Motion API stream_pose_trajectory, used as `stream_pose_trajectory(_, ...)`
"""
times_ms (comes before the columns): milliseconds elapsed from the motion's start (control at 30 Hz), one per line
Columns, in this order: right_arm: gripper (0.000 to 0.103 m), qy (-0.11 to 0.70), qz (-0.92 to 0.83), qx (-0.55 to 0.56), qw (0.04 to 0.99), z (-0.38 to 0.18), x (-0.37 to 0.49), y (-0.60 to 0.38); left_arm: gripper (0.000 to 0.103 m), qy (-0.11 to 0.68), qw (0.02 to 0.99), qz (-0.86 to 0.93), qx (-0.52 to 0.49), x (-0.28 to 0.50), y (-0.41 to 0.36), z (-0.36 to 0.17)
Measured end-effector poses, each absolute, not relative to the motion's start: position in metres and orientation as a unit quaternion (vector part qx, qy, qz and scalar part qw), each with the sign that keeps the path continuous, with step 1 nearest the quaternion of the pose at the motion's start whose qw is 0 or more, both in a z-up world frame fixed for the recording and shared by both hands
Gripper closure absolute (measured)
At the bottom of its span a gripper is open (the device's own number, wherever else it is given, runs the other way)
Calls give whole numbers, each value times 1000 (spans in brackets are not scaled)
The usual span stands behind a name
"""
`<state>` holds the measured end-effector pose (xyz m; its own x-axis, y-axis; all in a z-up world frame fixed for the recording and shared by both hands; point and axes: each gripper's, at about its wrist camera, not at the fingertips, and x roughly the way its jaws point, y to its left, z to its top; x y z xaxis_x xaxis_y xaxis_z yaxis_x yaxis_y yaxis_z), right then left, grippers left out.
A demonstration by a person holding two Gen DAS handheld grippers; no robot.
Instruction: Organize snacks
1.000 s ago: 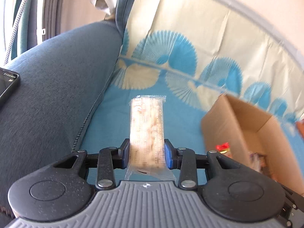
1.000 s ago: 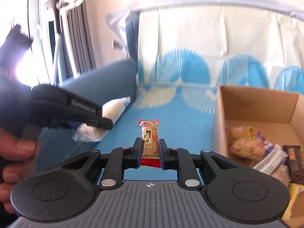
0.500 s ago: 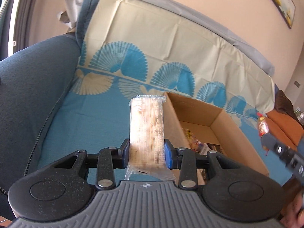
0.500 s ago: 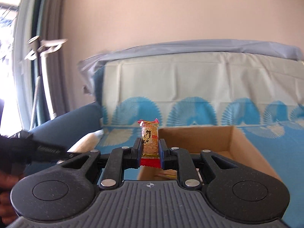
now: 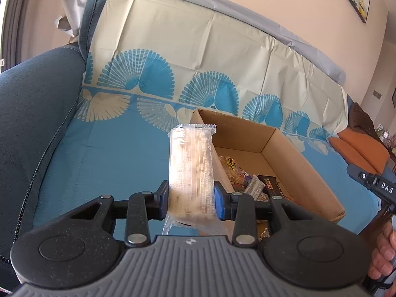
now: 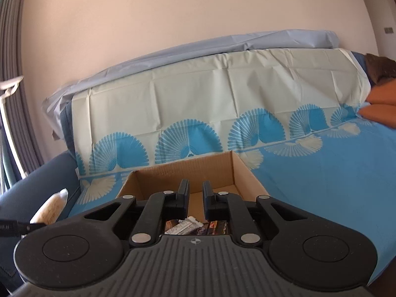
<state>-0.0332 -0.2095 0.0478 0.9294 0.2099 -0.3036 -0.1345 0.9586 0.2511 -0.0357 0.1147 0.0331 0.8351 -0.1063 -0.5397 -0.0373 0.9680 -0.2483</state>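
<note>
My left gripper (image 5: 190, 198) is shut on a long clear-wrapped biscuit pack (image 5: 191, 163), held upright just left of the open cardboard box (image 5: 297, 163). Several wrapped snacks (image 5: 231, 165) lie in the box. My right gripper (image 6: 196, 198) hangs over the near side of the same box (image 6: 188, 173), shut, with nothing between its fingers and only a narrow slit left. Below it lie loose snacks (image 6: 183, 226). The biscuit pack (image 6: 50, 208) shows at the left edge of the right wrist view. The right gripper's body (image 5: 376, 188) and a hand (image 5: 386, 255) show at the right edge of the left wrist view.
The box rests on a sofa seat under a blue and cream fan-patterned cloth (image 5: 111, 148). A dark blue armrest (image 5: 32, 113) rises at the left. An orange cushion (image 5: 358, 148) lies at the far right. The backrest and a wall stand behind.
The right gripper swung right and up to hang over the box; the small red-wrapped snack is gone from its jaws, which stand closer together. The left gripper turned right toward the box, still holding its pack.
</note>
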Motion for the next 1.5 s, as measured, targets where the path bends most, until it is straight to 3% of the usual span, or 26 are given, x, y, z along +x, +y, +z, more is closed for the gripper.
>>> stream_pose_trajectory(367,90,170,75,161,969,39,-19,-235,63,280,953,-46,-102,-35,97,29)
stream_pose_trajectory(433,77,171,71,181,966,37,-17,-244,63,283,952,-58,-100,-37,92,29)
stream_pose_trajectory(500,49,156,53,214,963,35,-19,-259,63,293,949,-59,-101,-39,88,30)
stream_pose_trajectory(700,26,154,-8,329,932,17,-21,-314,63,288,948,-85,-110,-25,53,63)
stream_pose_trajectory(733,21,157,-12,331,930,15,-21,-318,58,282,949,-93,-109,-20,43,72)
stream_pose_trajectory(800,7,167,-3,319,933,14,-19,-318,39,267,951,-110,-110,-8,24,90)
stream_pose_trajectory(867,2,178,15,297,938,15,-16,-312,29,248,956,-119,-105,0,6,105)
stream_pose_trajectory(1000,1,195,29,244,950,21,-14,-299,27,249,956,-121,-92,3,-22,111)
stream_pose_trajectory(1133,1,212,25,201,956,25,-16,-288,19,271,953,-102,-89,-14,-34,92)
stream_pose_trajectory(1500,1,300,35,118,946,28,-34,-261,11,299,953,4,-53,-78,-40,63)
